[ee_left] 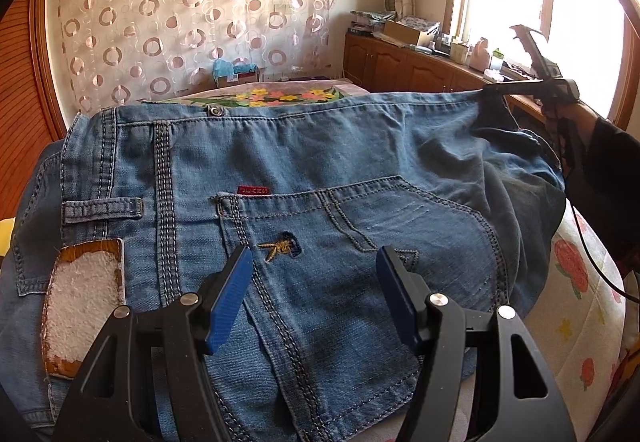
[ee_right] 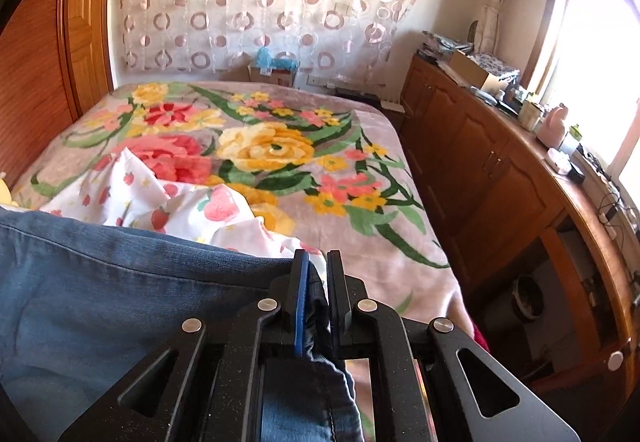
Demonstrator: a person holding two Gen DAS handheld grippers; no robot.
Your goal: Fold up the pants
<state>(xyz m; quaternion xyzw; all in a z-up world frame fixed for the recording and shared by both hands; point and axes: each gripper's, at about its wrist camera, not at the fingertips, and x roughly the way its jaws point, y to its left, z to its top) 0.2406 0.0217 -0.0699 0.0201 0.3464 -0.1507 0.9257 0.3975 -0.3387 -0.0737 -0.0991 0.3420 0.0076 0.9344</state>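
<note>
Early stage: jeans [ee_left: 320, 170] lying bunched on bed [ee_right: 400, 226], no fold finished. Right gripper [ee_right: 318, 282] jaws clamping a denim edge; left gripper [ee_left: 316, 282] jaws hovering wide, holding nothing.

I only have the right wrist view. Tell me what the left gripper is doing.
Observer: The left gripper is open, hovering over the jeans above the back pocket, gripping nothing.
Operator: Describe what my view misses on the jeans.
Observer: The waistband faces the left camera, with a metal button on its far edge and a worn leather patch at left.
Operator: Report how my grip looks from there.
Observer: The right gripper is shut on the jeans' far right corner, holding that edge raised above the bed.
</note>
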